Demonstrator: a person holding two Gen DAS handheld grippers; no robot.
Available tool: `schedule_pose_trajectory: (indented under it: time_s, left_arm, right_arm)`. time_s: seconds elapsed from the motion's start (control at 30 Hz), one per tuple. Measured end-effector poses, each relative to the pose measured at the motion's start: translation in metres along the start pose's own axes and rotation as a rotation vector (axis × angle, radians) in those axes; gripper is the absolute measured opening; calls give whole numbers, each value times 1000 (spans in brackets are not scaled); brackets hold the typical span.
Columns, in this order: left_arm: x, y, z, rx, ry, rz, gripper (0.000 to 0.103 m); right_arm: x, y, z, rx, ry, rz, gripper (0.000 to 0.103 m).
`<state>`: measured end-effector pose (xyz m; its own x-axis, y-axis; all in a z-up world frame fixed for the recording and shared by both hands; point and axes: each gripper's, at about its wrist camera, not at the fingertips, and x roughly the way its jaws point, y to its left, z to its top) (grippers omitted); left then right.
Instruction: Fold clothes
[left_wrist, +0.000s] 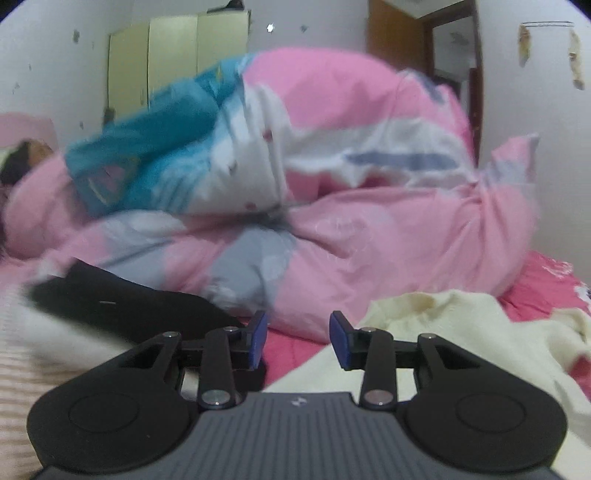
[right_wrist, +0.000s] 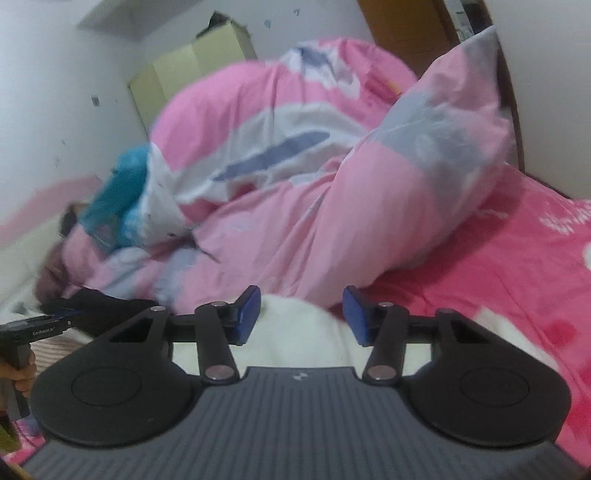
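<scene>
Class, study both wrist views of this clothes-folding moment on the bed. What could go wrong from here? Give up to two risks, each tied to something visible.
1. Both the left gripper and right gripper are open with nothing between the pads, so a regrasp of the cream garment may catch only one loose layer.
2. The bulky pink duvet sits right beside the cream garment and the black garment; it may get pinched instead.
</scene>
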<state>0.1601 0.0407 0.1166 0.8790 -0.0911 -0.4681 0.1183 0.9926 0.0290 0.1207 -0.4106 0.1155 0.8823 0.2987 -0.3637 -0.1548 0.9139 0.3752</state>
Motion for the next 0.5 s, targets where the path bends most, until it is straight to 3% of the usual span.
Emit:
schedule_pose_trajectory:
  time_s: [0.2,0.3,0.4,0.5]
  left_arm:
    - [-122,8,8,30,-55,-7,42]
    - [-162,8,-3,5,-48,-74,44]
    - [-178,-4,-34,4,-7,-157,44]
    - [-160,-20,-82,-31,81,-234,43]
  right_arm:
    - [-124,24,-7,0,-65,55,41]
    - [-166,45,-17,25,-66,127,38]
    - [-175,61,-43,41,-7,183,35]
    - [-148,74,-93,71,99,193,29]
